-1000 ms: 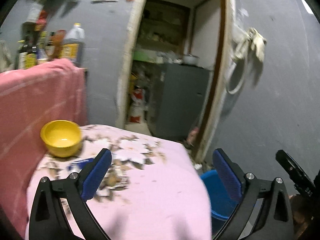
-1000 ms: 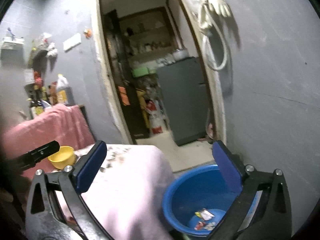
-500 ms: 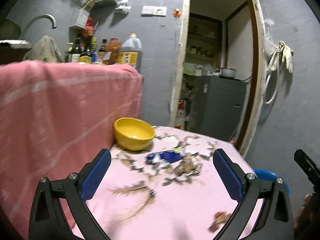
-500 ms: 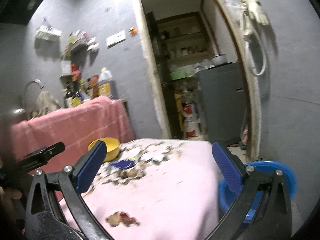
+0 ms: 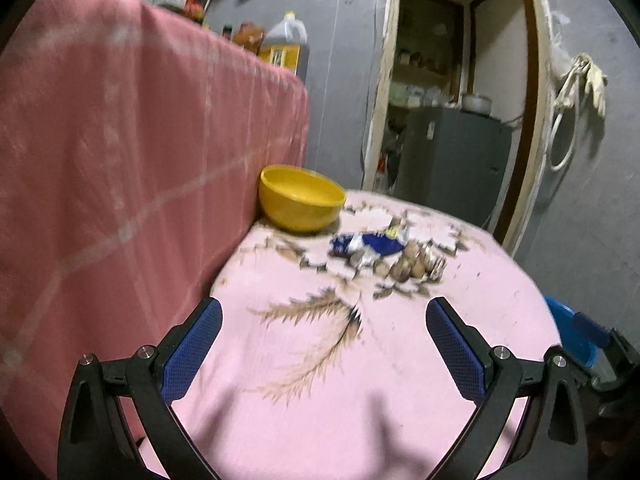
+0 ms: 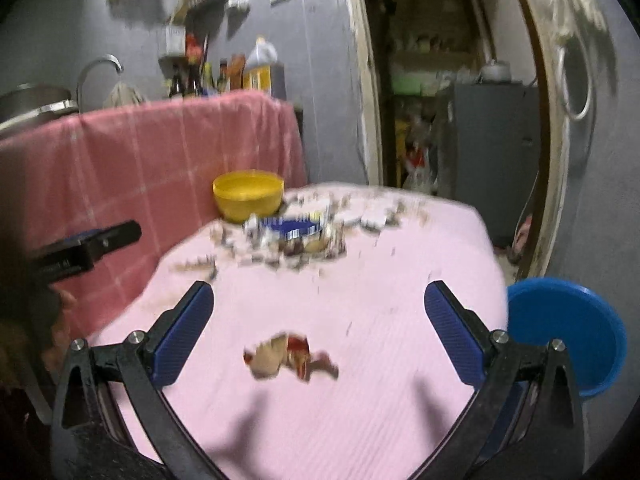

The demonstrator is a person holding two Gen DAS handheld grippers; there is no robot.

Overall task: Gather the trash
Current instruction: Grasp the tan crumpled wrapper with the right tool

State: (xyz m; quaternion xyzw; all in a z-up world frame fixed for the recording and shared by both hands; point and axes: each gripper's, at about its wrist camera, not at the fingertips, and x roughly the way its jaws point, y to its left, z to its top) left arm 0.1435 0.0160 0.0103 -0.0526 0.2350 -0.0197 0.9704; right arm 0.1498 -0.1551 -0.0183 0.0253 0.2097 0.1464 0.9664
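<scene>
A crumpled red and tan wrapper (image 6: 290,356) lies on the pink tablecloth (image 6: 380,400) just ahead of my open right gripper (image 6: 319,334). A blue wrapper (image 5: 368,243) (image 6: 294,227) and brown nut shells (image 5: 416,266) lie in a heap further back, near a yellow bowl (image 5: 301,197) (image 6: 248,194). My left gripper (image 5: 323,346) is open and empty above the cloth, short of the heap. A blue basin (image 6: 568,332) (image 5: 570,330) stands on the floor at the table's right edge.
A pink cloth-covered counter (image 5: 120,152) rises at the left, with bottles and an oil jug (image 5: 285,46) behind it. An open doorway (image 5: 452,100) with a grey cabinet lies beyond the table. The left gripper's tip (image 6: 86,246) shows in the right wrist view.
Both grippers have swung left and down from the doorway and the basin toward the table. The trash heap and the red wrapper now lie in front of them. Both stay open.
</scene>
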